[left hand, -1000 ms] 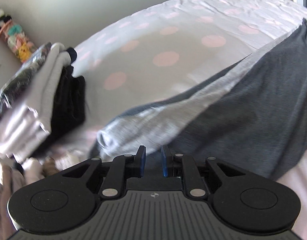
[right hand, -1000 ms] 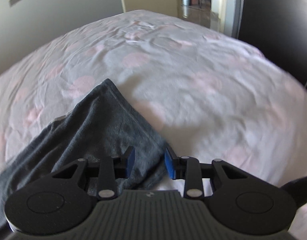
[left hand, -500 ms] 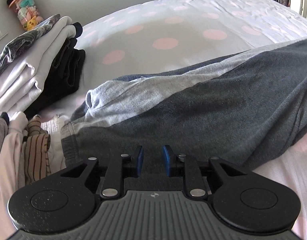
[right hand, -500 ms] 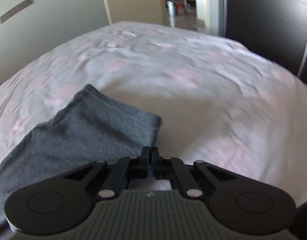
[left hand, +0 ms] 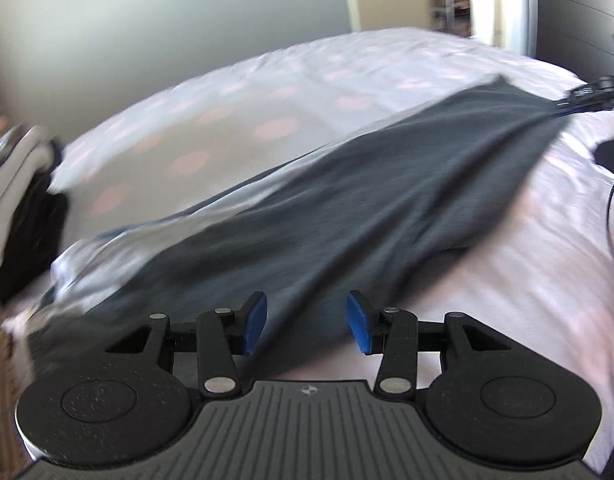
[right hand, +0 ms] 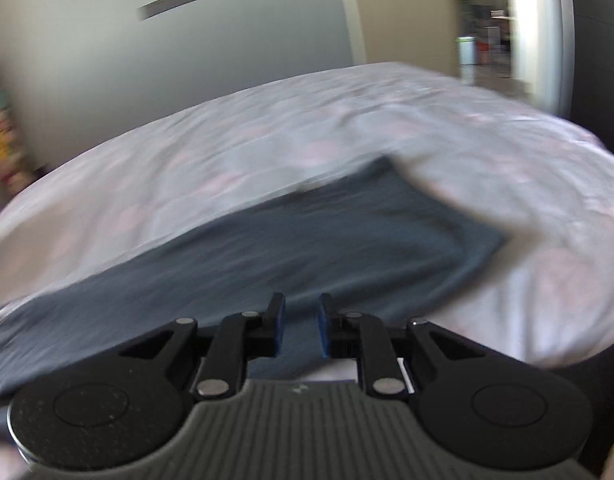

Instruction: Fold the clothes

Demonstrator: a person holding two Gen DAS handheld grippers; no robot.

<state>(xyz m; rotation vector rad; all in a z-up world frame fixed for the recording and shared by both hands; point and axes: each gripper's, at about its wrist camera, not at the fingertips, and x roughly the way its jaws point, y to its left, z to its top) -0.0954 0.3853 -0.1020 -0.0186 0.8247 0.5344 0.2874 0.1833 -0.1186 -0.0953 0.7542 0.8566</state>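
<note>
Dark grey knit trousers (left hand: pixel 347 216) lay stretched across the bed, running from just ahead of the left gripper (left hand: pixel 306 329) out toward 2 o'clock, where the right gripper (left hand: pixel 587 96) showed at their far corner. The left gripper's blue pads (left hand: pixel 254 323) stood spread wide over the cloth, pinching nothing; half a second before they had been closer together. In the right wrist view the right gripper (right hand: pixel 298 330) had its pads a narrow gap apart with the grey fabric (right hand: pixel 307 248) running between and under them; whether they gripped it I could not tell, though half a second earlier they had been pressed together. The garment's lighter grey inner face (left hand: pixel 155 236) was exposed along the 10 o'clock edge. At 9 o'clock a stack of folded clothes (left hand: pixel 23 200) crowded the mattress edge. Open room lay from 12 to 3 o'clock on the wrinkled white sheet with pink dots (left hand: pixel 235 120). Both views were motion-blurred.
</note>
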